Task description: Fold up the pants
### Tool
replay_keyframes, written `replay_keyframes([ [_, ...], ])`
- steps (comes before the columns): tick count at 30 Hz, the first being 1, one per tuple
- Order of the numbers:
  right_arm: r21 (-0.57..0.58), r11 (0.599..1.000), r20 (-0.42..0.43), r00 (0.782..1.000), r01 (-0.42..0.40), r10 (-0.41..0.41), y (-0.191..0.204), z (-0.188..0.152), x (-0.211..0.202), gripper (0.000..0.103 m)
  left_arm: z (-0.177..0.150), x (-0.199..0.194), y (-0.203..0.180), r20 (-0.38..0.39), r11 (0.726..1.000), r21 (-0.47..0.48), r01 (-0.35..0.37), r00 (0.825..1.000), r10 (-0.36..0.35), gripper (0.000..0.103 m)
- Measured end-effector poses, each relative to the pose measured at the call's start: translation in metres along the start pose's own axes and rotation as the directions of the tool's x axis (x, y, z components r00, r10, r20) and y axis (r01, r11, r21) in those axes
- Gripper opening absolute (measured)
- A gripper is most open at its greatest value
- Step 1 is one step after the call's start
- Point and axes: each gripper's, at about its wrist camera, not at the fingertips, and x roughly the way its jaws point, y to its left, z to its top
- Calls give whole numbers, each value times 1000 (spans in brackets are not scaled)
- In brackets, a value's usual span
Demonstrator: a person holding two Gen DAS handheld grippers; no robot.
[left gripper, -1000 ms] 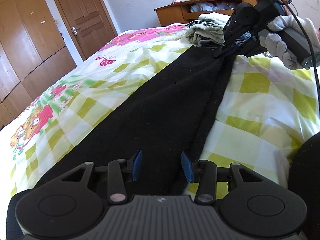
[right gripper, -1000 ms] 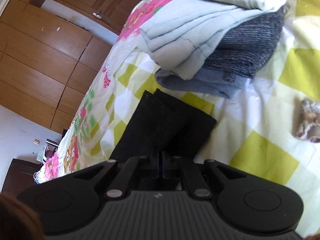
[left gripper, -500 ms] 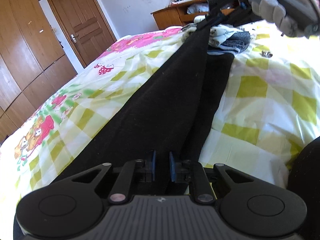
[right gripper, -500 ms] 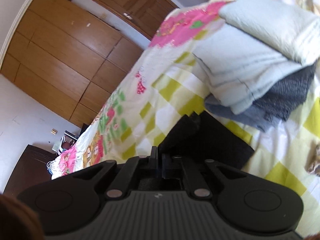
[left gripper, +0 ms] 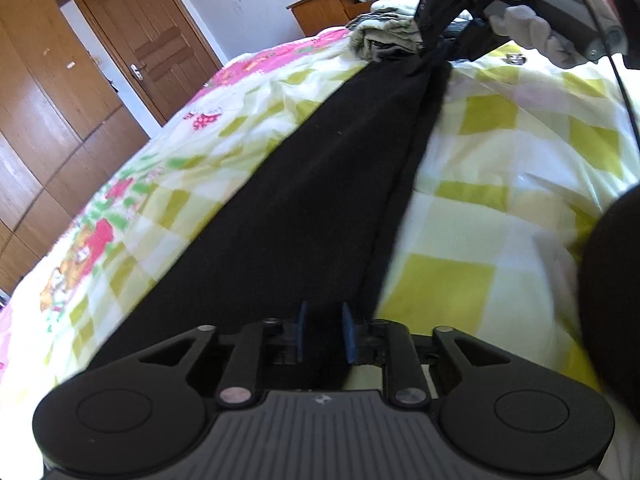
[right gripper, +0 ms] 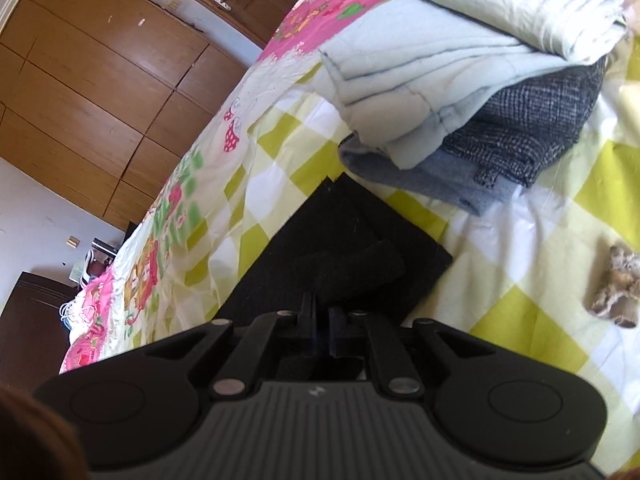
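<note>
Lowered again: black pants (left gripper: 312,184) taut, long, pinched at both ends by narrowly parted fingers (left gripper: 347,334).

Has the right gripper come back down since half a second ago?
Yes. In the left wrist view the right gripper has dropped from level with the wooden shelf toward the bedsheet, lowering the pants end with it.

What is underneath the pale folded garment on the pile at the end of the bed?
Under the pale folded garment lie a dark grey tweed-like piece and a blue-grey piece, resting on the checked bedsheet. Anything deeper in the pile is covered.
</note>
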Motion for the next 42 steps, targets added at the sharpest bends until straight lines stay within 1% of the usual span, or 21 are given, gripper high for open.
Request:
replay_keyframes([
  [1, 0, 1000, -8, 1000, -3, 3, 0, -1, 1, 10, -2, -2, 0, -1, 1000, -1, -2, 1000, 2, 36],
  [4, -17, 1000, -16, 1000, -10, 9, 0, -3, 3, 12, -6, 2, -2, -12, 999, 32, -43, 999, 44, 45],
  [8, 3, 1000, -48, 998, -30, 30, 1, -6, 13, 16, -14, 1, -5, -4, 994, 83, -66, 998, 67, 47],
  [10, -15, 1000, -49, 999, -17, 16, 5, -8, 17, 19, -14, 1, -5, -13, 994, 86, -61, 998, 62, 42],
  [11, -17, 1000, -53, 999, -7, 6, 5, -9, 21, 19, -14, 1, -5, -19, 995, 87, -50, 998, 51, 31],
  [12, -8, 1000, -56, 998, -4, 3, 5, -9, 24, 12, -12, 2, -5, -30, 996, 83, -45, 998, 48, 26],
  [13, 5, 1000, -54, 999, -5, 6, 4, -8, 25, 5, -10, 3, -5, -34, 996, 78, -45, 998, 48, 24],
  [14, 11, 1000, -53, 998, -12, 12, 5, -7, 24, 5, -6, 2, -3, -31, 997, 69, -46, 998, 48, 20],
  [18, -3, 998, 1, 998, -69, 69, 16, -2, 0, 5, 3, -18, 8, -1, 999, 12, -47, 999, 47, 19],
  [20, -36, 995, 16, 995, -97, 98, 20, -2, -14, 4, 0, -18, 8, -15, 1000, -15, -20, 1000, 20, 19],
  [23, -38, 998, 8, 998, -56, 57, 10, -11, -10, 4, -12, -3, -3, -49, 1000, -3, -3, 999, 3, 17],
  [25, -2, 1000, -27, 1000, -1, 1, -4, -17, 6, 5, -12, -3, -5, -44, 1000, 1, -11, 999, 12, 17],
  [26, 25, 1000, -35, 999, 0, 1, -9, -19, 10, 5, -11, -6, -3, -36, 1000, -7, -6, 999, 6, 17],
  [28, 63, 998, -21, 999, -25, 26, -14, -20, 7, 8, -9, -13, 2, -20, 1000, -13, -4, 1000, 4, 18],
  [29, 52, 998, -8, 1000, -21, 22, -12, -19, 3, 10, -9, -16, 3, -8, 1000, -18, -2, 1000, 2, 18],
  [30, 20, 1000, 8, 1000, 9, -9, -7, -20, -4, 13, -9, -19, 5, 4, 1000, -30, 7, 1000, -7, 18],
  [31, -4, 999, 25, 999, 35, -34, -5, -21, -10, 23, -9, -20, 6, 7, 999, -43, 17, 1000, -17, 18],
  [32, -7, 999, 33, 999, 42, -42, -5, -23, -17, 27, -9, -20, 7, 5, 998, -56, 33, 999, -32, 18],
  [35, 38, 999, 28, 1000, 2, -3, -13, -28, -26, 39, -12, -16, 2, 1, 998, -55, 45, 999, -45, 20],
  [38, 65, 997, 6, 999, 35, -36, -13, -29, -18, 40, -12, -20, 3, 8, 998, -59, 37, 999, -36, 21],
  [42, 63, 997, -26, 999, 36, -34, -11, -36, -24, 42, -15, -22, 8, 22, 995, -94, 23, 1000, -21, 21],
])
